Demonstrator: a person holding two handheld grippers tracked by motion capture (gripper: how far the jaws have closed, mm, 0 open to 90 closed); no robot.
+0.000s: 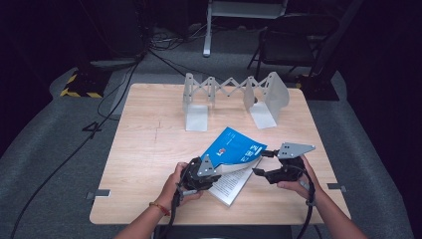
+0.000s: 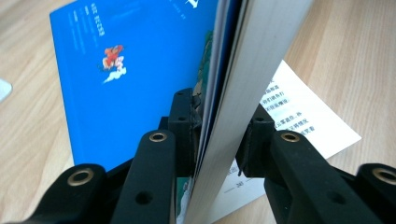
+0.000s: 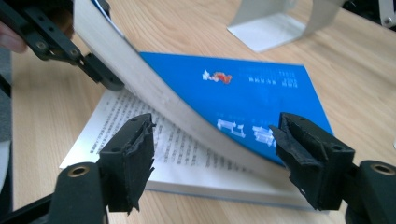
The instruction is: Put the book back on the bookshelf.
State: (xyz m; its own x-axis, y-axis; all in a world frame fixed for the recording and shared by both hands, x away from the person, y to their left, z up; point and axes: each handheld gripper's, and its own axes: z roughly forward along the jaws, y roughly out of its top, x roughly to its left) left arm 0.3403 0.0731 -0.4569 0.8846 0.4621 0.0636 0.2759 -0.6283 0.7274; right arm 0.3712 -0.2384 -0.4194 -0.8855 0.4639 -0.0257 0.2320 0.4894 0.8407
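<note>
A blue-covered book (image 1: pixel 234 149) lies open on the wooden table (image 1: pixel 144 154), in front of the person. My left gripper (image 1: pixel 211 167) is shut on the cover and a thick sheaf of pages (image 2: pixel 252 70), holding them curled up off the rest of the book. Its pads (image 2: pixel 184 121) press on both sides of that sheaf. A printed page (image 2: pixel 303 116) lies flat underneath. My right gripper (image 1: pixel 262 163) stands open at the book's right side. In the right gripper view its jaws (image 3: pixel 215 154) straddle the near edge of the book (image 3: pixel 261 93) without touching it, and the lifted sheaf (image 3: pixel 154 88) arches above.
A white expanding bookend rack (image 1: pixel 234 94) stands at the table's far side. A dark chair (image 1: pixel 293 40) and cables (image 1: pixel 109 99) are on the grey floor beyond. Bare tabletop stretches to the left of the book.
</note>
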